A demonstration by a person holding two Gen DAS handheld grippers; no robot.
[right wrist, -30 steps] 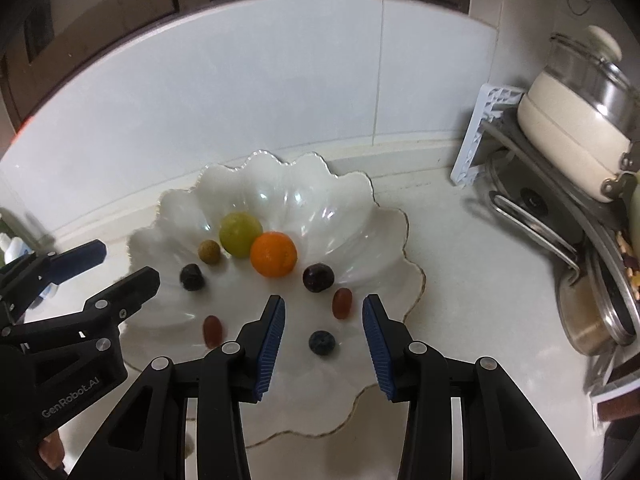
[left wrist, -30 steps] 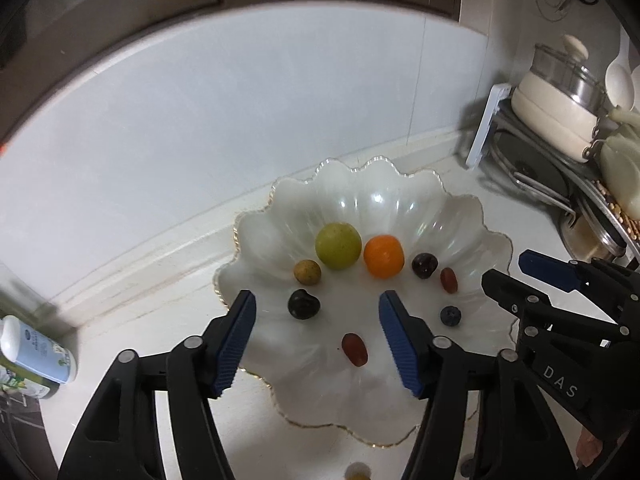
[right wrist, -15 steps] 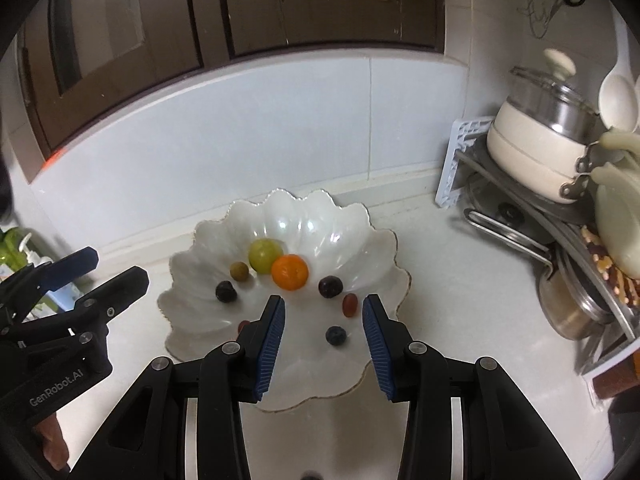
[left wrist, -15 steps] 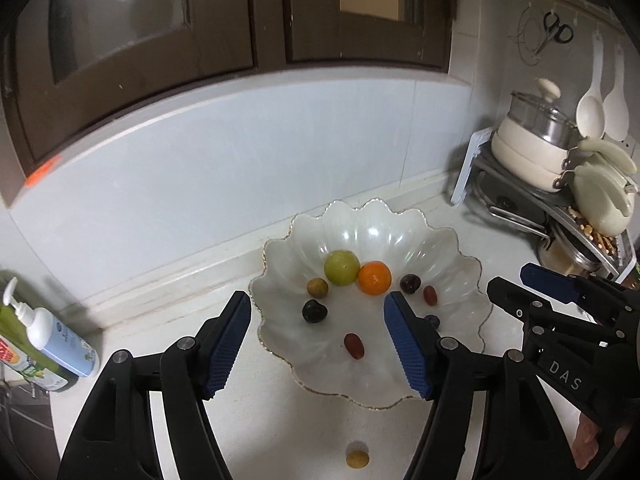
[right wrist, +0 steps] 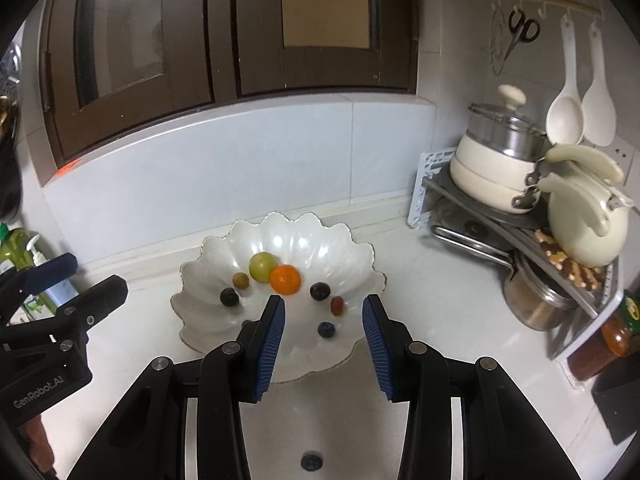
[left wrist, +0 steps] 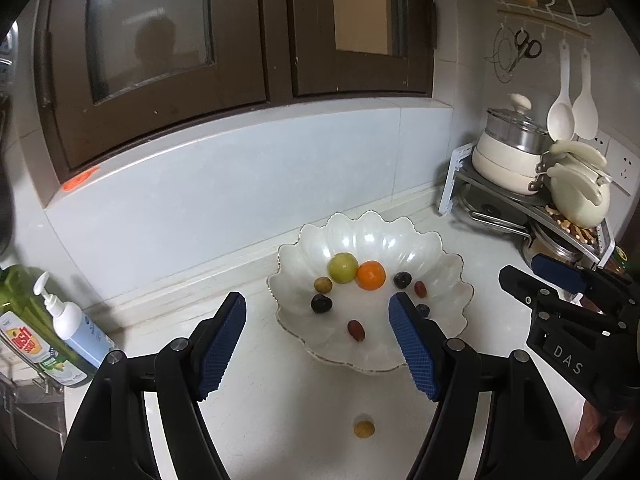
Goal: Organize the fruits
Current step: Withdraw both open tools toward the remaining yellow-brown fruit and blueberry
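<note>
I log 1 scalloped bowl (left wrist: 372,236) on the counter (left wrist: 280,400) against the back wall, with 7 fruits in it: 2 large ones (left wrist: 343,267) touching at the back, 5 small ones spread before them. Before the bowl, 1 small fruit (left wrist: 363,429) lies on the bare counter in the left view and 1 berry (right wrist: 311,462) in the right view. I note a pump bottle (left wrist: 76,330) far left and a rack (right wrist: 520,236) bearing a lidded pot (right wrist: 498,160) far right.

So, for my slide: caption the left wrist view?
Empty left gripper, jaws opening, above a scalloped bowl of fruit; one yellow fruit on the counter.
</note>
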